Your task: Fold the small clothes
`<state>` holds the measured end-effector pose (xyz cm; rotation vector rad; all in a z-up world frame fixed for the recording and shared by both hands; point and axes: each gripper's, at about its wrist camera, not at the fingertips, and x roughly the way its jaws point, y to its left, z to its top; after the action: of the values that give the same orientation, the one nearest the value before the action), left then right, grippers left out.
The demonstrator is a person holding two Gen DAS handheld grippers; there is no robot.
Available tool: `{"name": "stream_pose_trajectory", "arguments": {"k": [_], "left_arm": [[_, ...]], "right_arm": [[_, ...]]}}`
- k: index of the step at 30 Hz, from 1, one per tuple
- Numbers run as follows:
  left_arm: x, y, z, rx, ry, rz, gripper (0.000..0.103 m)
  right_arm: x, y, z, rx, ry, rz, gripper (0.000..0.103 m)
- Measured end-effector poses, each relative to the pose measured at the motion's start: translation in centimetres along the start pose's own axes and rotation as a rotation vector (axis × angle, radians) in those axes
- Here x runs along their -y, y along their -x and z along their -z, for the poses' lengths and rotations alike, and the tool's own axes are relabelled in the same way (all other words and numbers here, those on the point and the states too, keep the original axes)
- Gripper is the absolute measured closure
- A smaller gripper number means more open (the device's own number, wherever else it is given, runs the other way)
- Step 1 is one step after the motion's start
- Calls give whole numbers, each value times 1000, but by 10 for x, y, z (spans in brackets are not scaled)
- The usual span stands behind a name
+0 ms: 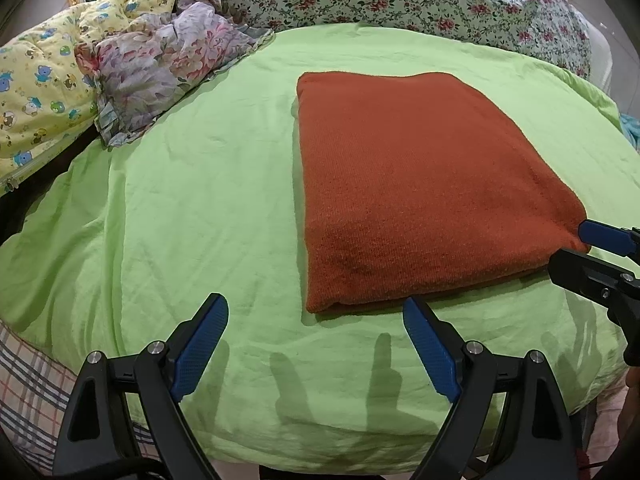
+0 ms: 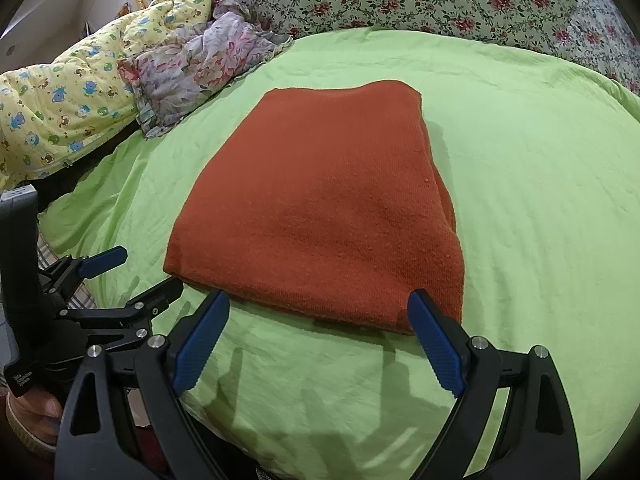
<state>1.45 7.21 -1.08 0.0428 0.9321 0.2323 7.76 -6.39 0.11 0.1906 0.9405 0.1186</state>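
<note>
Rust-orange knit garment [image 1: 420,184] lies flat as a thick, already doubled rectangle on the green sheet [image 1: 180,220], well clear of the crumpled floral cloth [image 1: 160,64] and the yellow cartoon quilt [image 1: 36,80] beyond its far-left corner. Right gripper [image 2: 318,340] sits at the garment's near edge, jaws spread wide, both blue pads either side of that edge's right half, nothing gripped. Left gripper [image 1: 316,344] is just off the garment's near-left corner over bare sheet, jaws also spread, empty. Judgement: next step is another fold, or a squaring-up of the stack (can't tell which from here). To do it well: take both near corners of the garment together, bite through every layer rather than only the top one, lift low, carry the near edge straight to the far edge, line corners up before letting go. Knit looks thick and grippy, so layers should hold; the sheet under the garment may get pinched too, so enter the edge shallow.
</note>
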Motion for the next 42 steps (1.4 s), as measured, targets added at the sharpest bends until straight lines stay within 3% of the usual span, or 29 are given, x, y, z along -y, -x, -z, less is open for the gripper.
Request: {"name": "stream_pose_trajectory", "arguments": {"k": [42], "left_arm": [[-6,3,-13,-2,11,33,13]], "right_arm": [[-5,5,-11,6,-4,-9,12]]}}
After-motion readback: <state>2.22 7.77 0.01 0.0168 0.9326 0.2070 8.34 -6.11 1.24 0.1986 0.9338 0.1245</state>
